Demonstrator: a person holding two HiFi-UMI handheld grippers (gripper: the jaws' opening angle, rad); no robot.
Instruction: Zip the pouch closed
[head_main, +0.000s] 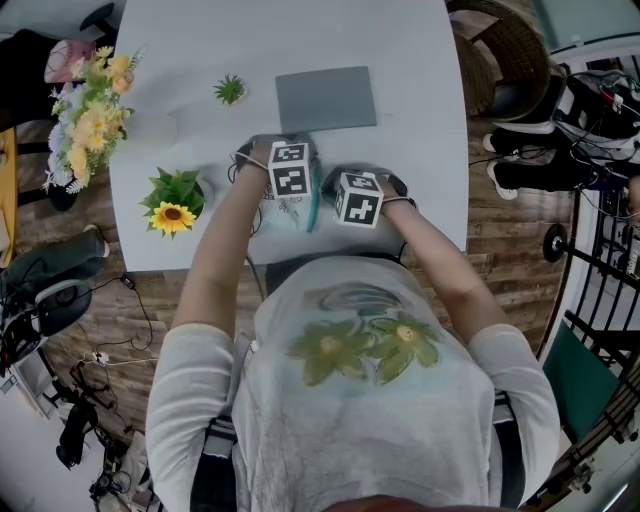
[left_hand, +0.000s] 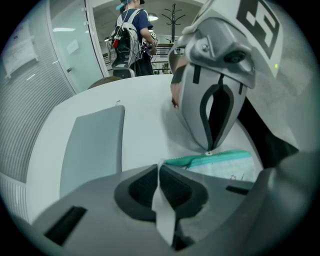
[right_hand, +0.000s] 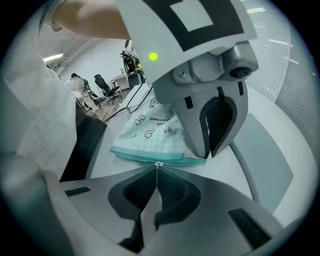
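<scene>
A pale printed pouch (right_hand: 150, 131) with a teal zipper (right_hand: 134, 155) lies on the white table (head_main: 400, 60) near its front edge, between my two grippers. In the head view the pouch (head_main: 300, 212) mostly hides under the marker cubes. My left gripper (left_hand: 159, 174) is shut on a pale tab (left_hand: 163, 210) at the pouch's end. The pouch (left_hand: 220, 167) lies just beyond it. My right gripper (right_hand: 157, 176) is shut on the thin zipper pull (right_hand: 158, 164), which sits about midway along the zipper. Both grippers, left (head_main: 290, 172) and right (head_main: 358, 198), point steeply down, close together.
A flat grey mat (head_main: 326, 100) lies on the table just beyond the pouch. A small green plant (head_main: 230, 90), a sunflower pot (head_main: 174, 203) and a bouquet (head_main: 85, 110) stand at the left. Chairs and cables surround the table; people stand far off.
</scene>
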